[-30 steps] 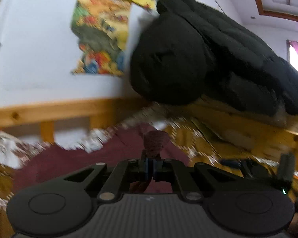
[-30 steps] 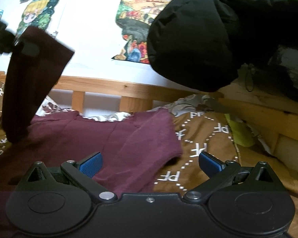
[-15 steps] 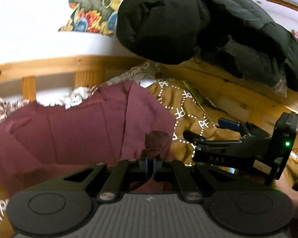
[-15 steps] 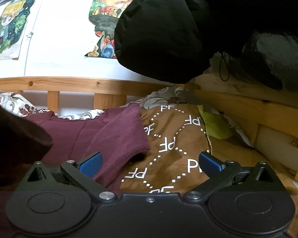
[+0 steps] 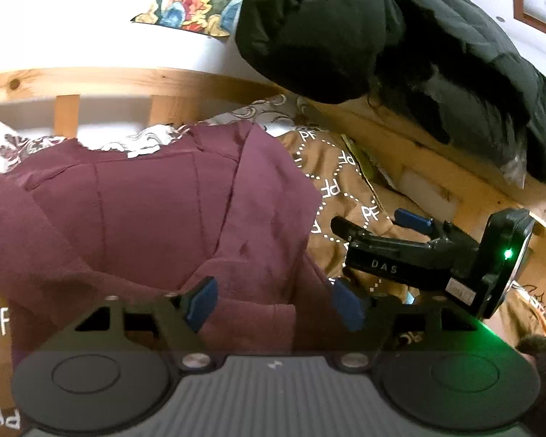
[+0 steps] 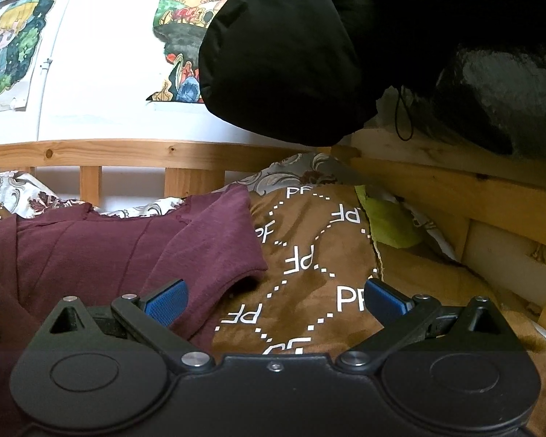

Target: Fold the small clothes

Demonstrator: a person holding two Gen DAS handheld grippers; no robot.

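Observation:
A maroon shirt [image 5: 145, 211] lies on a brown blanket printed with white "PF" letters [image 5: 331, 189]. Its near part is folded over onto the body, and the fold lies just in front of my left gripper [image 5: 275, 304], which is open and empty low over the cloth. My right gripper [image 6: 275, 300] is open and empty above the blanket, just right of the shirt's short sleeve [image 6: 229, 240]. The right gripper also shows in the left wrist view [image 5: 411, 247], to the right of the shirt.
A wooden bed rail [image 6: 127, 149] runs behind the shirt, with a white wall and coloured pictures [image 6: 7, 43] above. A big black puffy jacket [image 6: 309, 54] hangs over the rail at the right. A green cloth [image 6: 389, 218] lies by the right rail.
My left gripper carried a pinched part of the shirt down and over onto the body, then opened and let it go. My right gripper stayed open and drifted slightly right.

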